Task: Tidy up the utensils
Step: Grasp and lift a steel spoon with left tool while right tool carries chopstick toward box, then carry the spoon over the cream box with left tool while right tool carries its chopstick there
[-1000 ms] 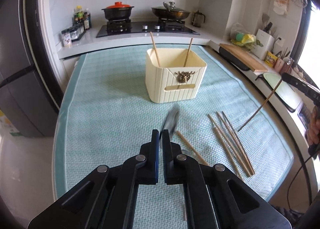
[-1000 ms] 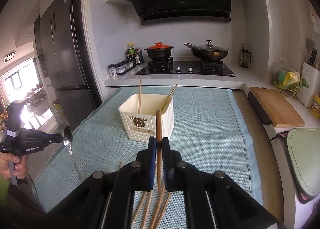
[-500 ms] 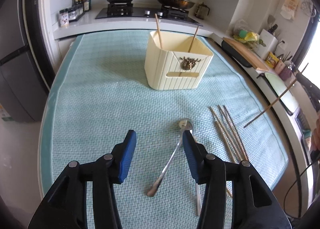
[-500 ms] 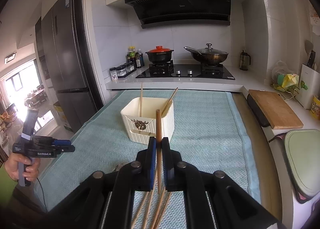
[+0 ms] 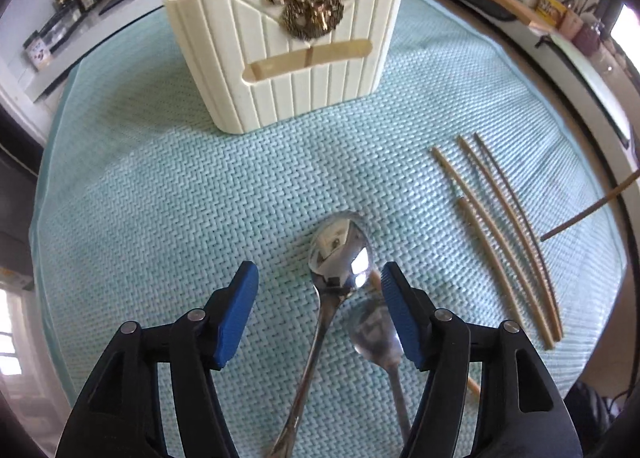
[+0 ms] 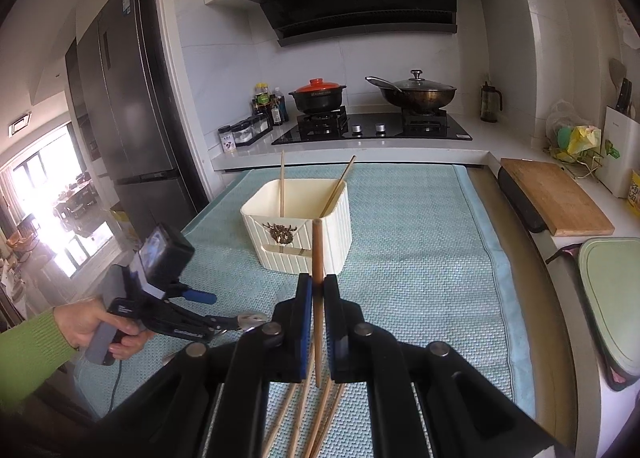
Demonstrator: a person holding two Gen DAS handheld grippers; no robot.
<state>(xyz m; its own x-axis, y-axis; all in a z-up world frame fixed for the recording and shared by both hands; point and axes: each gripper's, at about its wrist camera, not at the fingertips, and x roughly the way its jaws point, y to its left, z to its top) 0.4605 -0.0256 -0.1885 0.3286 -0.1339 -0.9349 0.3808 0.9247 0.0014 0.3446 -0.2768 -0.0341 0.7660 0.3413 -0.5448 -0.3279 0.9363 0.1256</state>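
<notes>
Left claw (image 5: pixel 318 294) gapes low around a spoon (image 5: pixel 340 254) lying before the cream holder (image 5: pixel 280 54), seemingly poised to grasp. Right claw (image 6: pixel 318 290) clamps one chopstick (image 6: pixel 317 258), likely bound for that holder.

— Left gripper (image 5: pixel 318 284)?
— Low in the frame, blue fingers (image 5: pixel 236 308) spread wide apart, nothing between them clamped.
— Right gripper (image 6: pixel 318 290)?
— Centre-bottom, fingers pressed together, pinching one chopstick (image 6: pixel 318 258) that stands upright.
</notes>
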